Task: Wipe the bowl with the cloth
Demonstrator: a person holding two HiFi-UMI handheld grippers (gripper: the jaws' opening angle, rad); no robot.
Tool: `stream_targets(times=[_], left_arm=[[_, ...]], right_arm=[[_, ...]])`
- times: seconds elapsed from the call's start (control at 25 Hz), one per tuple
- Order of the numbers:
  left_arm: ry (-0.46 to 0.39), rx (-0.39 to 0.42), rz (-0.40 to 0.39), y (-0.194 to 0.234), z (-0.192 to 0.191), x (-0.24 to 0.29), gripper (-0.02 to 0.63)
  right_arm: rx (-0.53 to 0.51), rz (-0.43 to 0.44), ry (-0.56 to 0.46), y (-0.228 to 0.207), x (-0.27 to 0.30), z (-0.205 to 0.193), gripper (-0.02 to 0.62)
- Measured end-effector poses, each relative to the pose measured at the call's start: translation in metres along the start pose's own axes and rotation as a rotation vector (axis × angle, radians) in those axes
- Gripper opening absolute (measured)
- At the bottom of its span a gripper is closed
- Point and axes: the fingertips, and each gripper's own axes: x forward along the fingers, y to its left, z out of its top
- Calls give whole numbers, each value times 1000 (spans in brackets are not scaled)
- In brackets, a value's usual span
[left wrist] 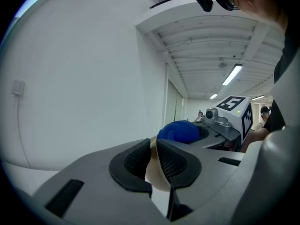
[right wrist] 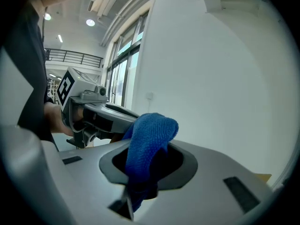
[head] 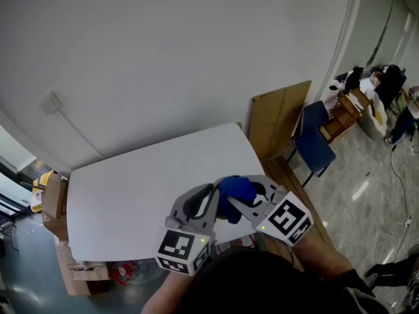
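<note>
Cloth [right wrist: 149, 135] in right hand-held gripper [right wrist: 140, 168]: blue, nubbly weave, pinched between closed jaws, loose end bunched up above the pads. Bowl [left wrist: 154, 175] in left hand-held gripper [left wrist: 154, 158]: only a thin cream-coloured wall on show, clamped edge-on between the two ribbed black pads [left wrist: 172, 163], the rest hidden behind the gripper body. Cannot pick out the bowl in the head view; cloth and grippers in the way.

Both hand-held grippers up in the air, close in front of the person, jaws pointing at one another, over near edge of white surface [head: 144, 188]. Cloth bunch between the two, just beside the left jaws. Touching the bowl or not: cannot tell.

Print: black-and-white square patterns on left marker cube [head: 182, 248] and right marker cube [head: 288, 218], blocky codes rather than letters. Small green light on each cube.

Around: cardboard boxes [head: 54, 198] stacked off the far-left corner of the surface. Flat cardboard sheet [head: 278, 116] leaning against the wall, blue chair [head: 314, 139] just beside it. Wall socket [head: 50, 102] high on the wall, white cable running from it down toward the surface.
</note>
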Motion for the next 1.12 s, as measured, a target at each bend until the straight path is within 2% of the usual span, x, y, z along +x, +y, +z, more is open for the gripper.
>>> stream_targets(times=[0.2,0.32,0.64,0.84,0.92,1.12], left_arm=[[-25,-6,27,9,6,-5,49],[-45,-24,47,18,11,-9,49],[-86,-37,93,39,25,-17,50],[-80,-13,71,31,28,-12,51],[-69,-12,52,27,24,-12,49],[-44,-32,31,23,14,-13,43]], right_arm=[[-41,-11,24,-2,0,-4,86],[-30,-26,19,-7,-5,-5,86],[44,2,-2,6,-6,-10,86],[-1,52,9,22,-6,-7,86],[-21,31,-2,18,-7,-4,86],[-15,-99,-78,-20,-30,12,86]])
